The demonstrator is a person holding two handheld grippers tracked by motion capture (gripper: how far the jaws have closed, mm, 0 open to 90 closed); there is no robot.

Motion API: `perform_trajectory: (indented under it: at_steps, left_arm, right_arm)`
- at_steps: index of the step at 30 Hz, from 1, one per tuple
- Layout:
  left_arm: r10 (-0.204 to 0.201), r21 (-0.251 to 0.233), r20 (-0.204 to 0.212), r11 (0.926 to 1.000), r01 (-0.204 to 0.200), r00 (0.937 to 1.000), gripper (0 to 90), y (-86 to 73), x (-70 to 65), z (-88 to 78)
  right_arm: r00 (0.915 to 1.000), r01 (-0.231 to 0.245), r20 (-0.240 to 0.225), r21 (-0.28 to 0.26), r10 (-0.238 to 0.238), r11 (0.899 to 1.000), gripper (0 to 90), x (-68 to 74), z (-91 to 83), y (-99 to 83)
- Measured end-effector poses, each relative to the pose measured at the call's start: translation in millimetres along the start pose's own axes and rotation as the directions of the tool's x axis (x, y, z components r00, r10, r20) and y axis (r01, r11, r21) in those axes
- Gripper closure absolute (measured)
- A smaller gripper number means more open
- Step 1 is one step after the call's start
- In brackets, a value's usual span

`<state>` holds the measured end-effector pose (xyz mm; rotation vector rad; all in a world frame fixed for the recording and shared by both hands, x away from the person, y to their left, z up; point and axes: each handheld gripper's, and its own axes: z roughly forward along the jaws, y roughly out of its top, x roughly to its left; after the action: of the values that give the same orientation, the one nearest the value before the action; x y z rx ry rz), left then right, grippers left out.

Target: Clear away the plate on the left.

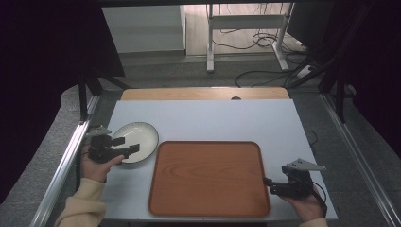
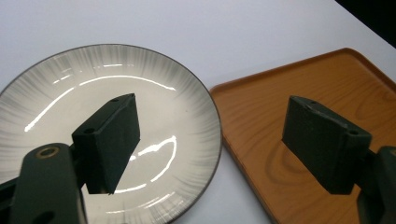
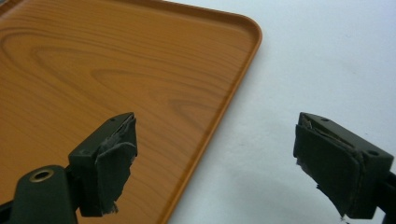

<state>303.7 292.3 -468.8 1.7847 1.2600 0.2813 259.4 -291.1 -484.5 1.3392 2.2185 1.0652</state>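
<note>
Left gripper (image 1: 128, 144): jaws spread wide, holding nothing; one jaw hangs over the plate's bowl, the other past its rim toward the tray.
Plate (image 1: 142, 134): glazed white with a dark rim, empty, on the white table (image 1: 208, 118), just beside the tray's 10 o'clock corner; from the left gripper view a thin strip of table separates them.
Tray (image 1: 208, 177): wood-grain, empty, at the table's near middle.
Right gripper (image 1: 267, 183): wide open and empty, straddling the tray's rim near its 4 o'clock corner.
Risk, plate: the glossy rim could slip from the pads, or tip the plate if pinched at one edge only.
Risk, tray: a lift by one corner could skew it into the plate.
Unclear: whether either lower jaw touches the surface; the right pads (image 3: 116, 161) look frayed.
</note>
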Motion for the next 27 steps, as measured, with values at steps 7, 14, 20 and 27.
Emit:
perform_trajectory:
  at_steps: [7,14,20,27]
  left_arm:
    - [0.006,0.017,-0.028,0.9998,-0.005,0.9996,18.7,9.6,5.8,6.9]
    - [-0.001,0.043,-0.047,0.9991,0.003,0.9989,18.9,18.8,13.8,12.5]
    - [-0.042,0.059,-0.073,0.9972,0.046,0.9964,19.0,23.8,24.8,9.4]
    - [-0.067,0.072,-0.141,0.9944,0.078,0.9877,21.7,26.8,41.0,7.2]
  right_arm:
    - [0.9998,0.010,0.018,0.006,-0.010,1.000,14.3,-1.8,0.1,-1.7]
    - [0.9992,0.029,0.027,0.018,-0.030,0.999,14.3,-0.1,1.6,-2.2]
    - [0.9994,0.020,0.027,0.014,-0.021,1.000,14.7,-0.8,0.5,-4.4]
    - [0.9995,0.017,0.028,0.016,-0.017,1.000,15.1,-1.0,2.7,-3.9]
